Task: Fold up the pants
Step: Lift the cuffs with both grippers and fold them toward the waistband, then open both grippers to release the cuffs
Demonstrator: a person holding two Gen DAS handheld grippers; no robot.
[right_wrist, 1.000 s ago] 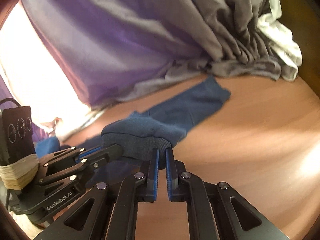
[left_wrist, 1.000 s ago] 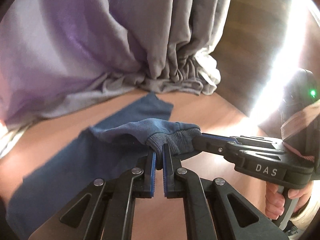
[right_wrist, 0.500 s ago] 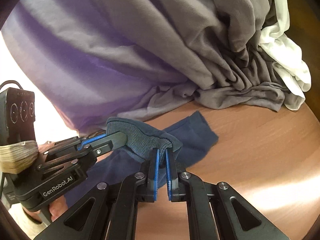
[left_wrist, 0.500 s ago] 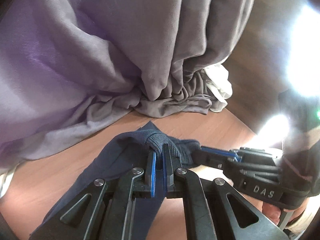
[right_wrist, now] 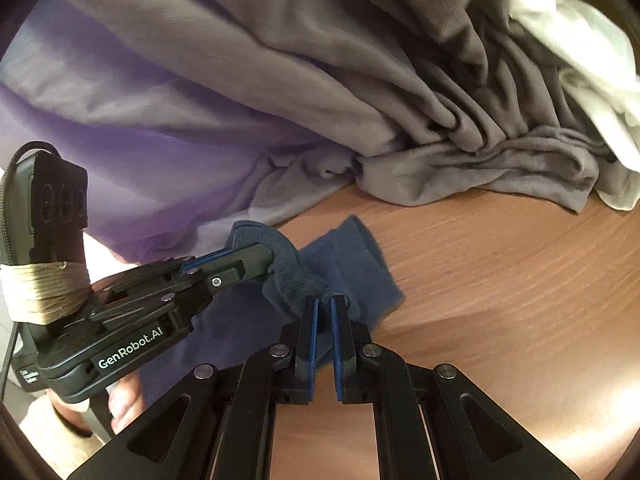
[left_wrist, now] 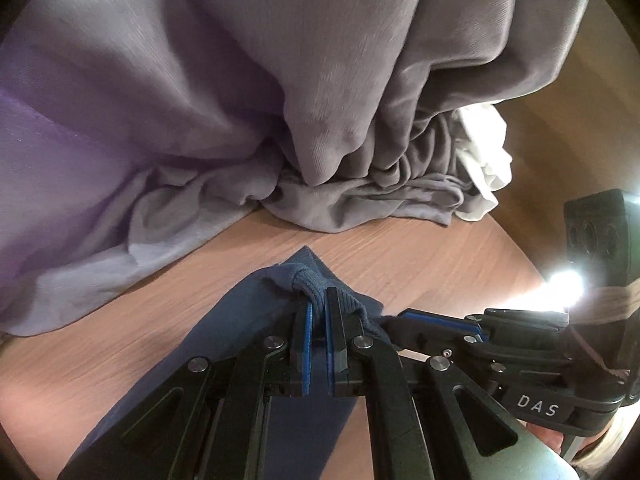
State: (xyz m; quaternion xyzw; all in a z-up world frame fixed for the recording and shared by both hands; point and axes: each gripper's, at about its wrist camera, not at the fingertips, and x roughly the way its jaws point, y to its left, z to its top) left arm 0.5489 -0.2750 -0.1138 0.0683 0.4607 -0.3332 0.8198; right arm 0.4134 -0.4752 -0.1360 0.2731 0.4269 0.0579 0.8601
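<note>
Carried forward, the ribbed waistband (left_wrist: 316,284) now overlaps the navy pants (right_wrist: 352,264) — both grippers, left gripper (left_wrist: 318,312) and right gripper (right_wrist: 324,304), stay pinched on it; fold nearly laid.

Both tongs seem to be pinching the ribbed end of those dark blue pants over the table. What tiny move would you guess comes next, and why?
Probably lower the ribbed cuff onto the navy pants below, then let go. Left tongs and right tongs both clamp it above a layer already lying on the wooden table, so the fold looks nearly made.
</note>
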